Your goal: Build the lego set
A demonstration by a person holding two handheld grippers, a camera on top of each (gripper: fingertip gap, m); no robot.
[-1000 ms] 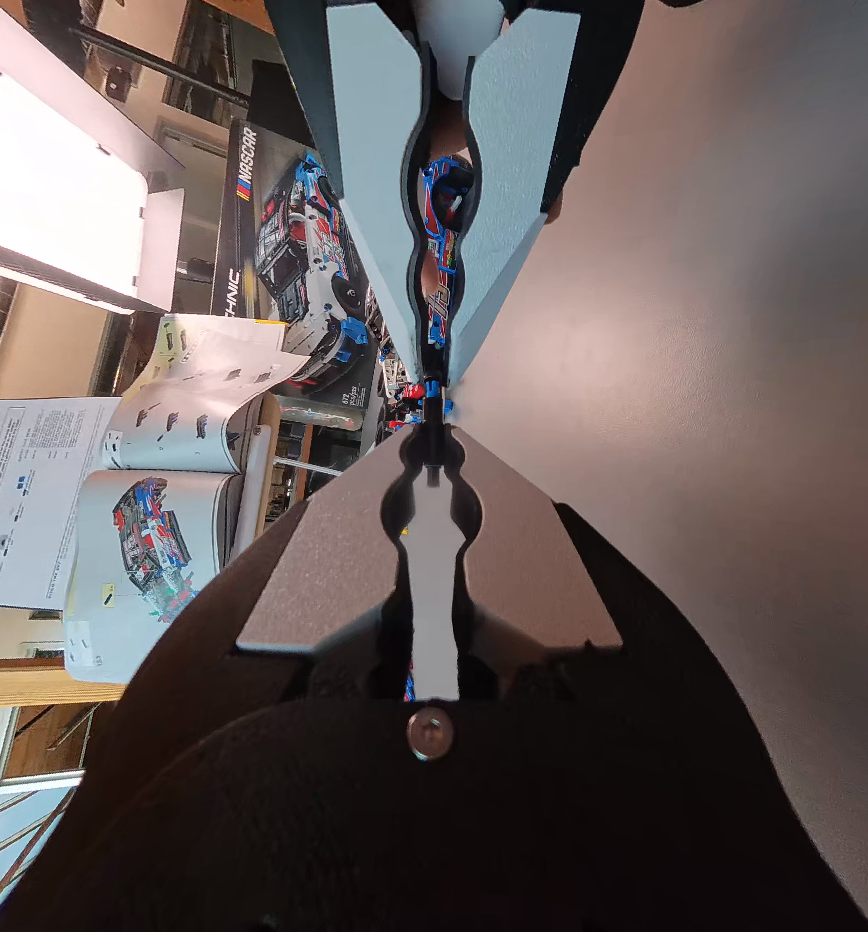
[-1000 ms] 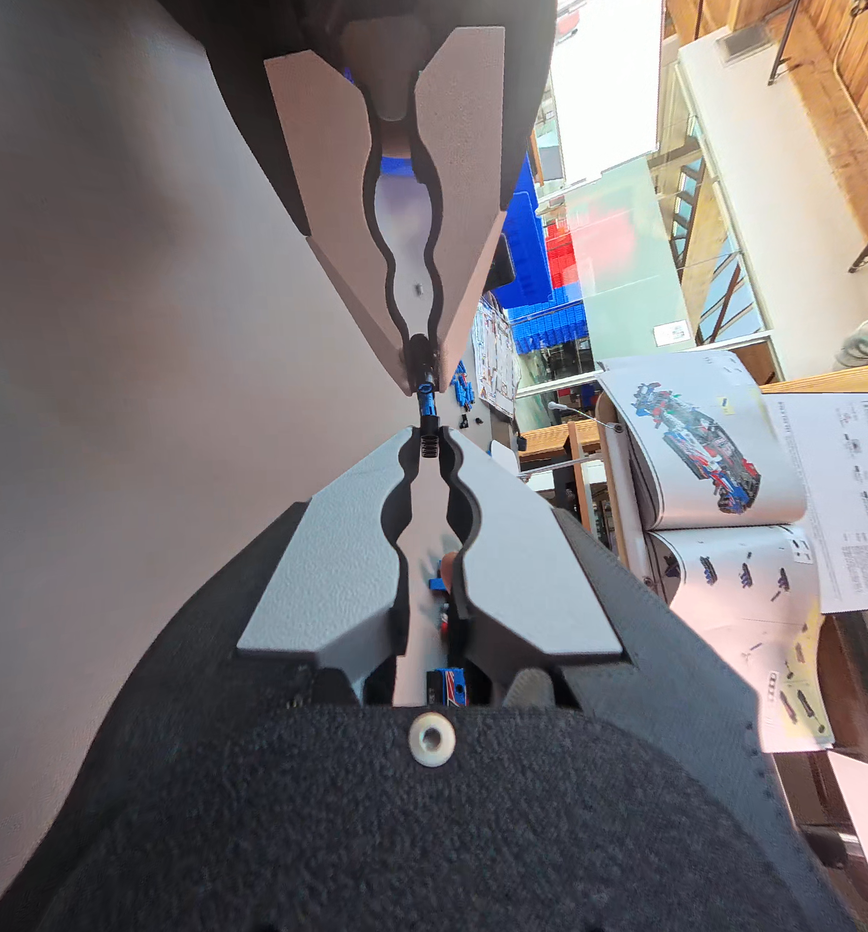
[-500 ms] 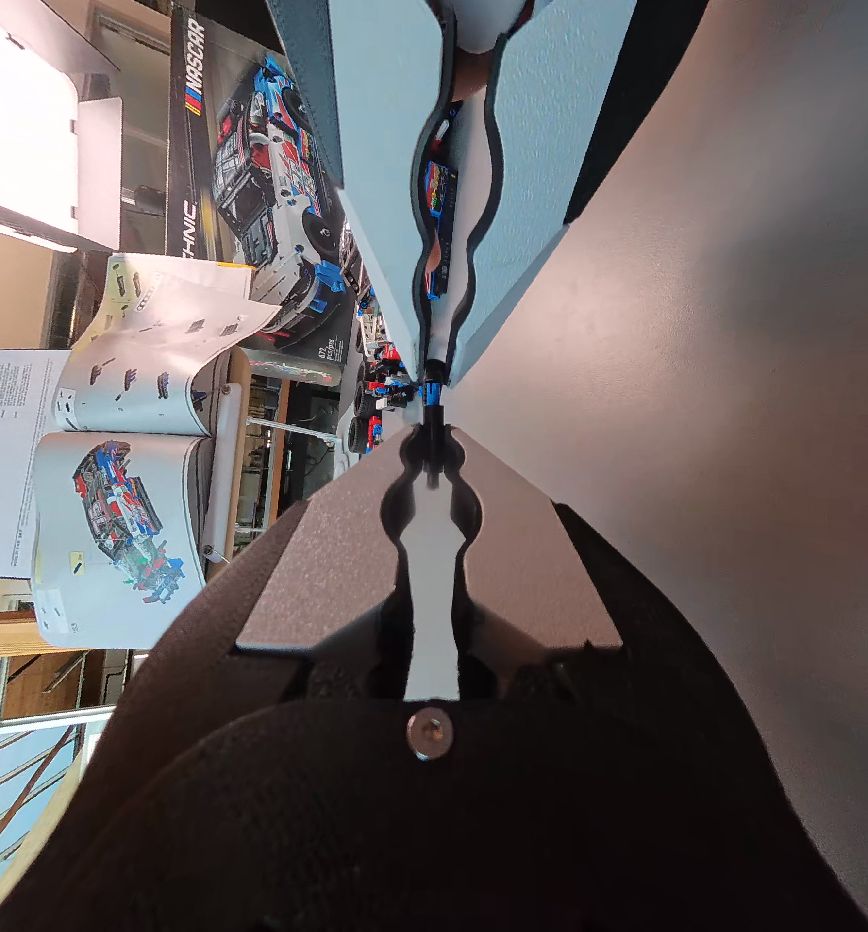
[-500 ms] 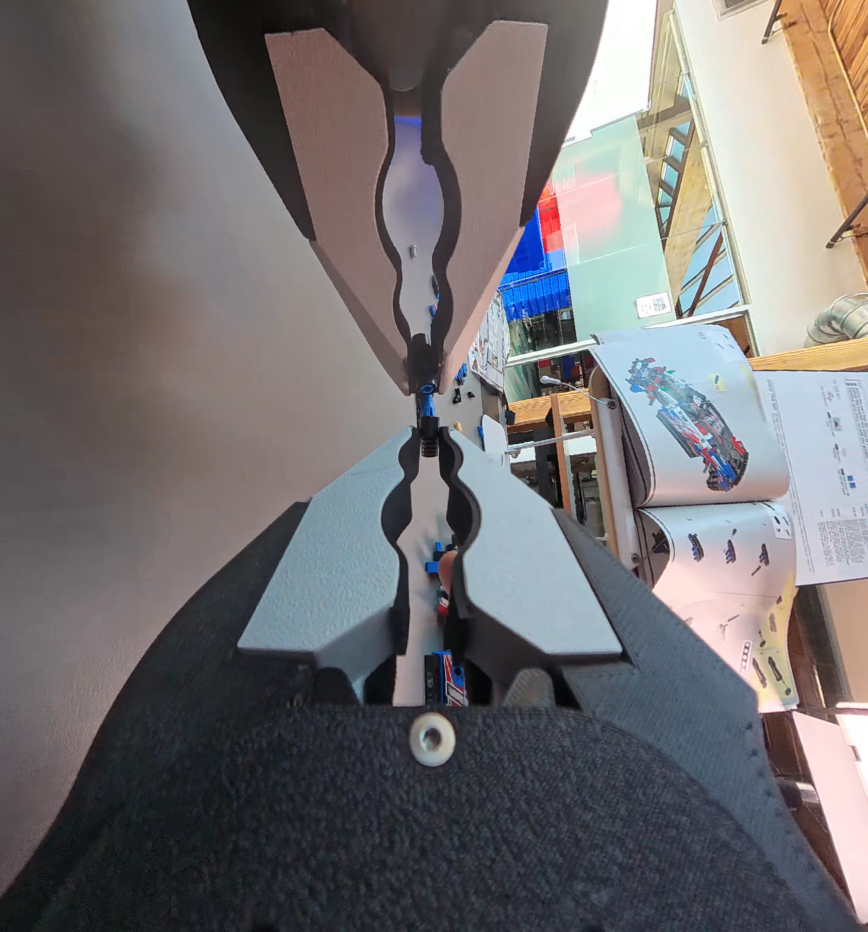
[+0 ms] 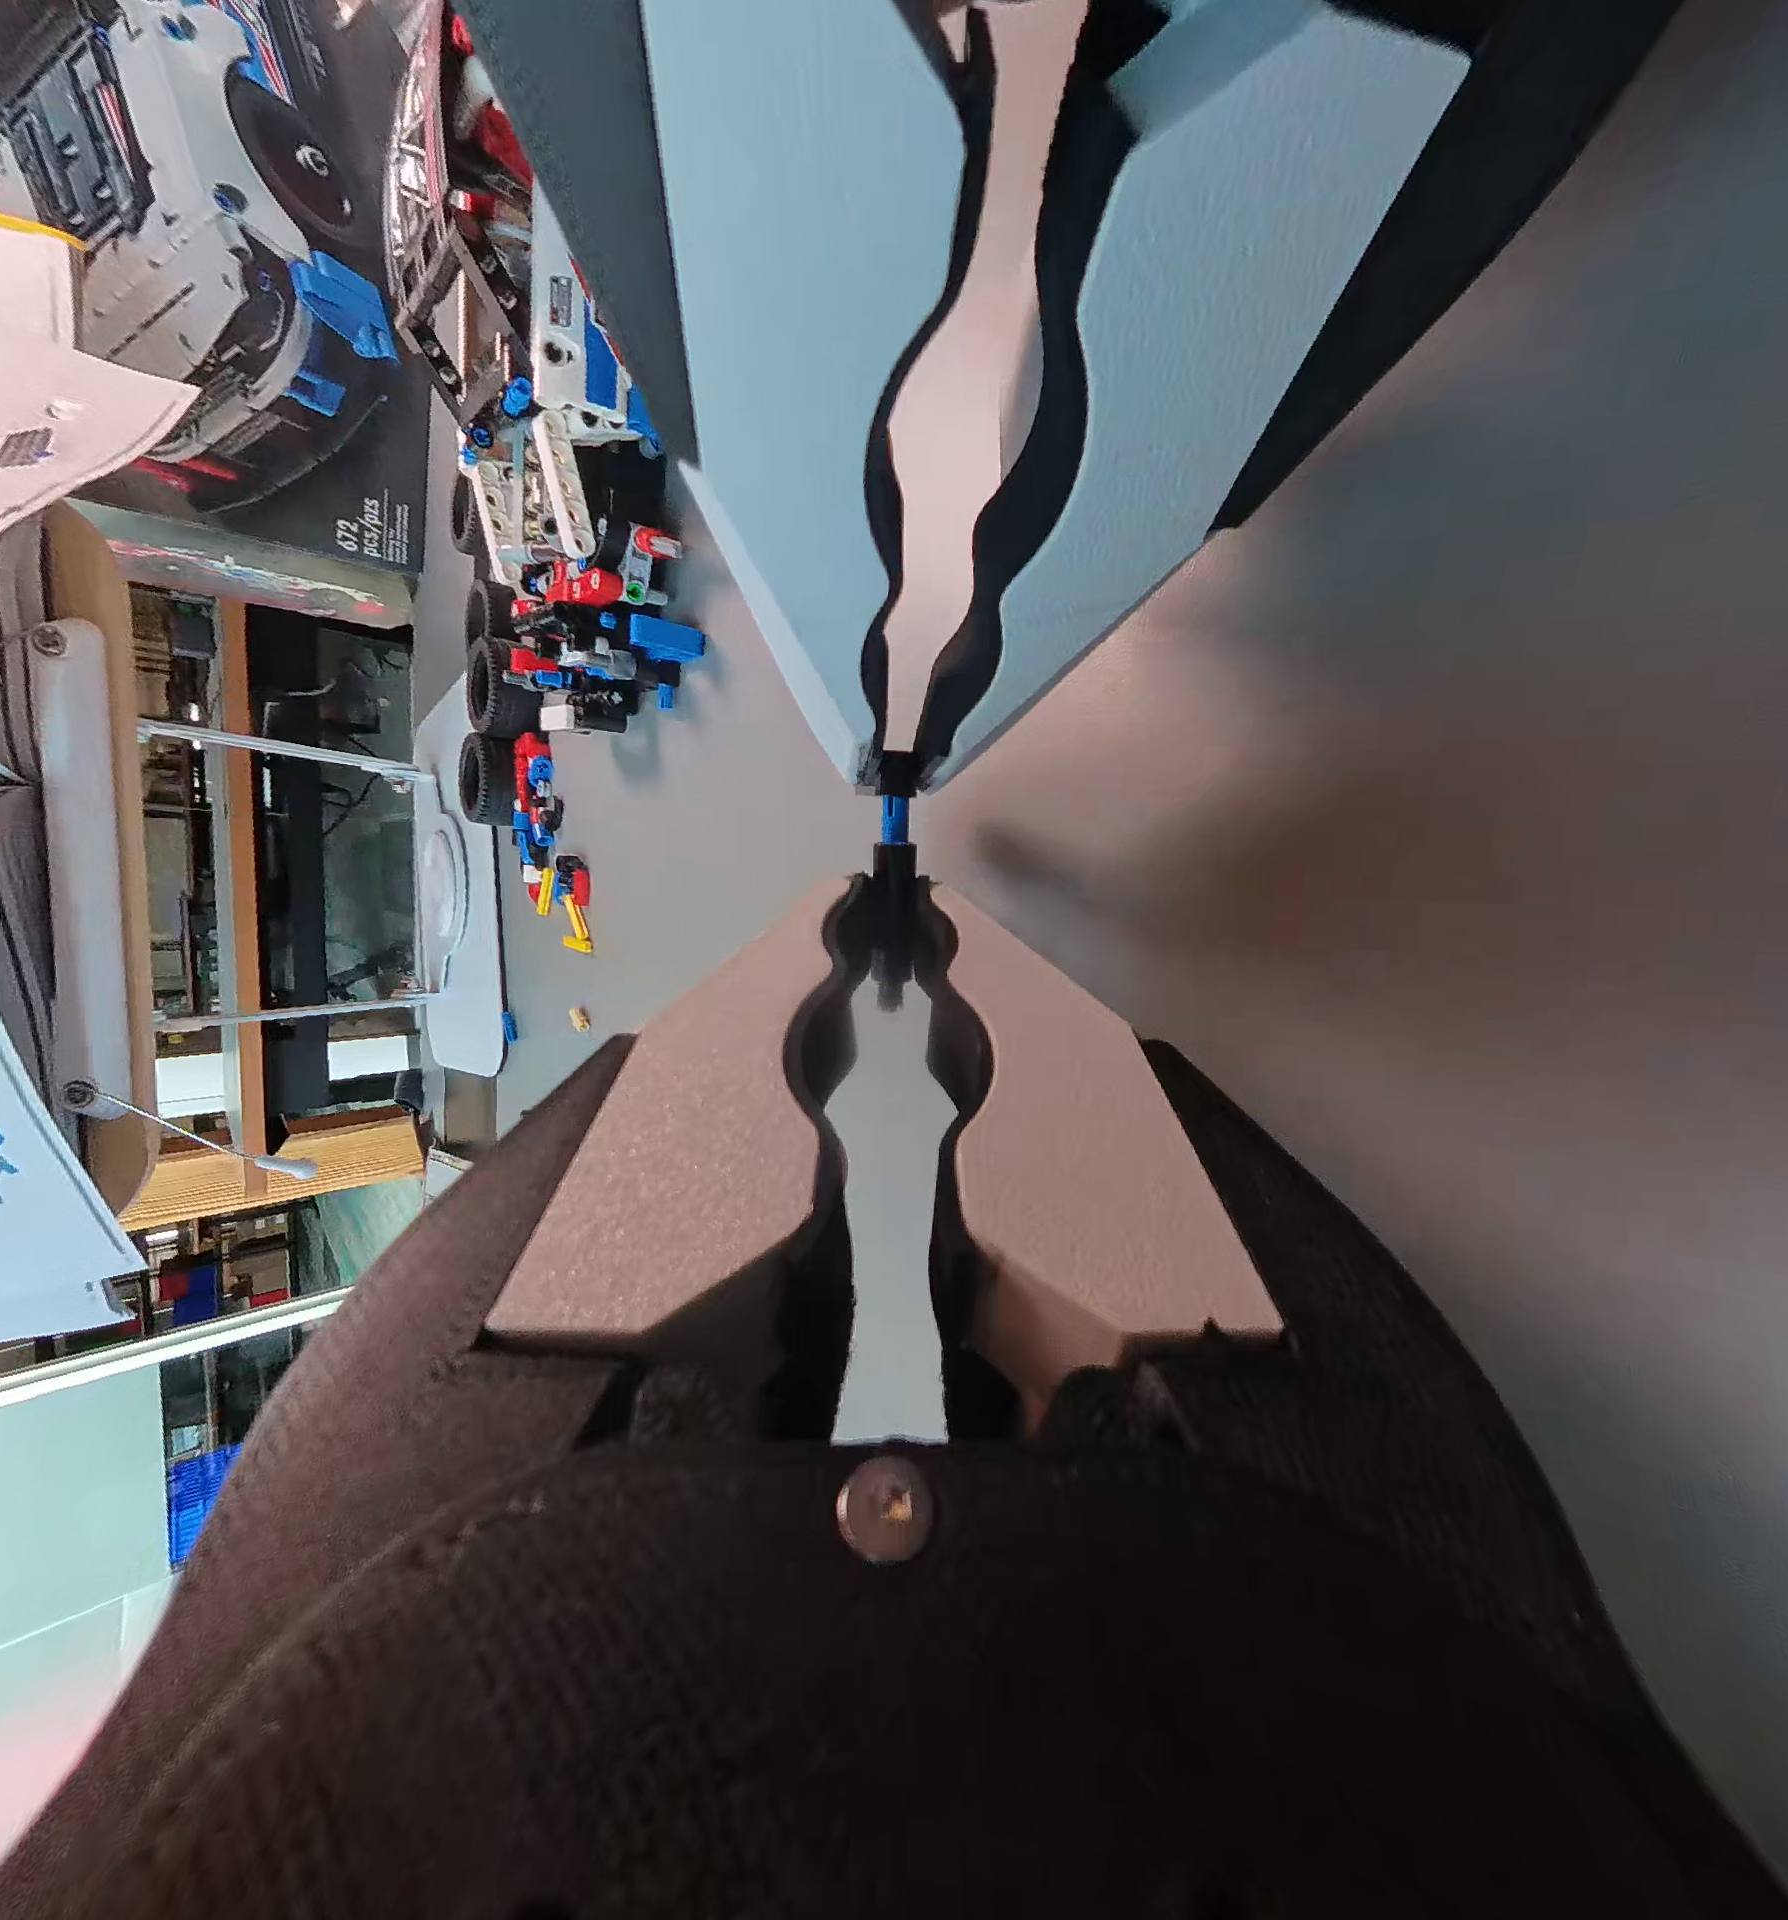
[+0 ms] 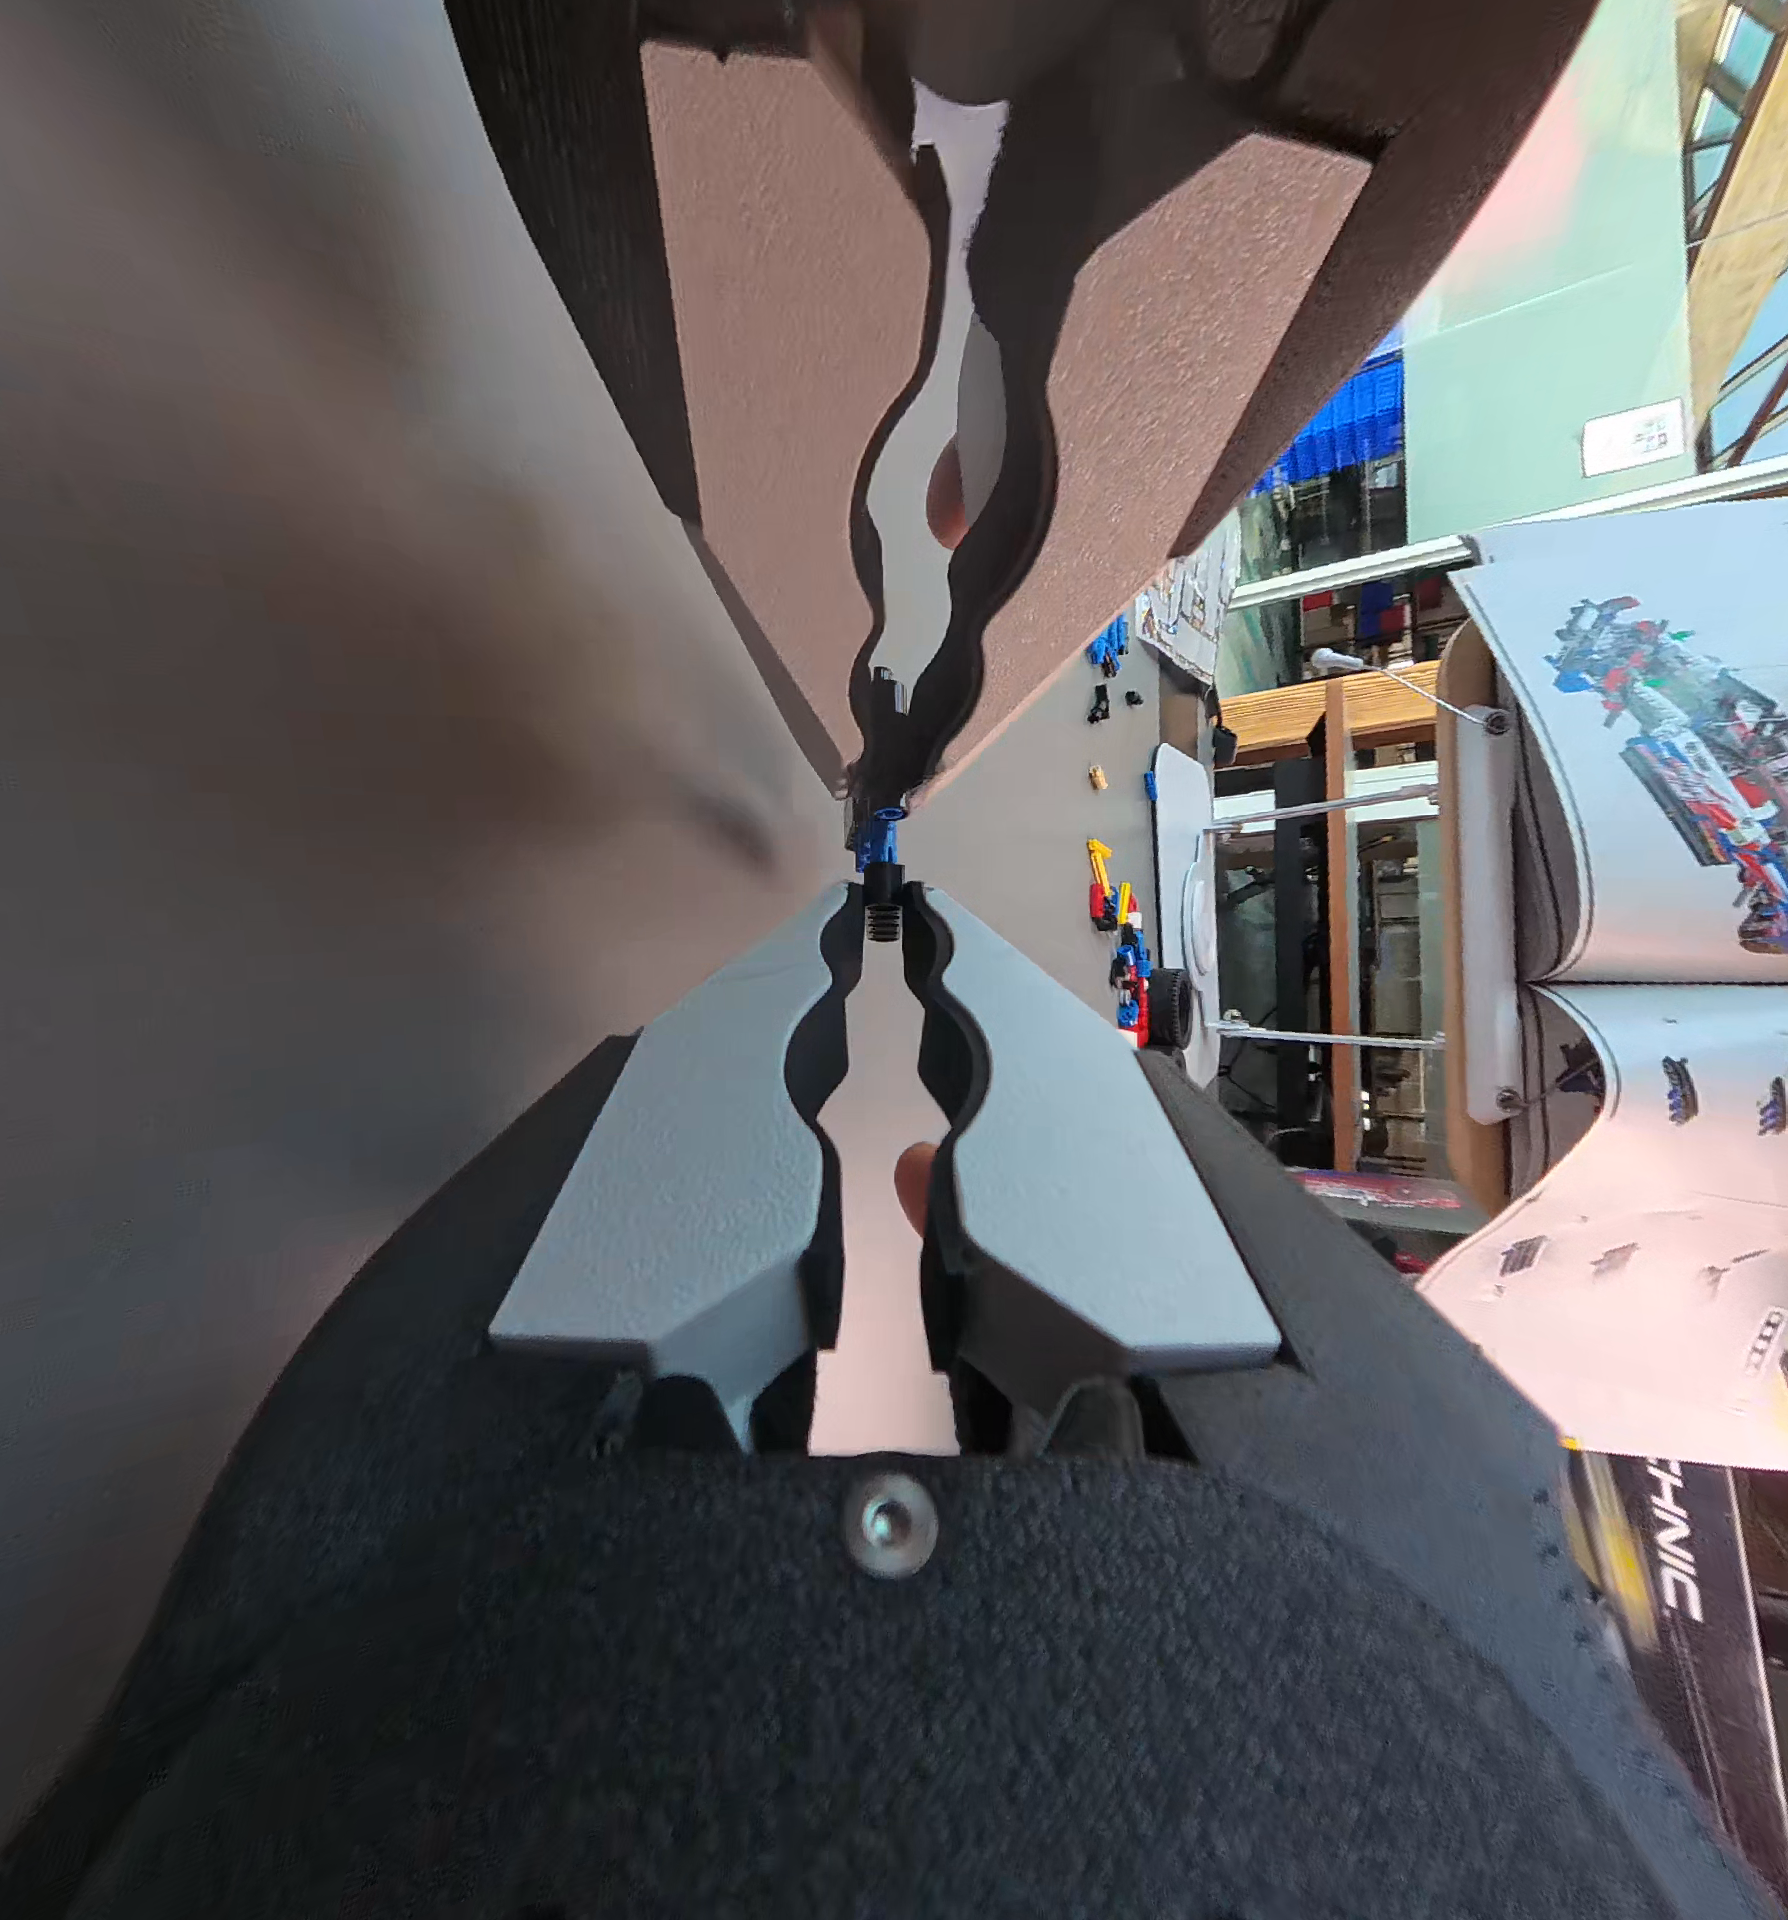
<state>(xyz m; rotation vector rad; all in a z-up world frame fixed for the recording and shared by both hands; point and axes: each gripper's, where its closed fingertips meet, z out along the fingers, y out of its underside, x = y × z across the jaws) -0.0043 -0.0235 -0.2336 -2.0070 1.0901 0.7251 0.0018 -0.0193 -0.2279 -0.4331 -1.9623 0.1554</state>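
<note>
Closer now, both claws meet tip to tip above the table, my left gripper pinching a black piece, my right gripper pinching another, the blue pin between them: tiny, stiff, slippery, best held by the ends.

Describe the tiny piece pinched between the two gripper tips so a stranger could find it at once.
Start at the two grippers, left gripper and right gripper, meeting tip to tip above the grey table. Bridging them is a short blue pin, black-capped at both ends; the other loose bricks lie on the table.
</note>
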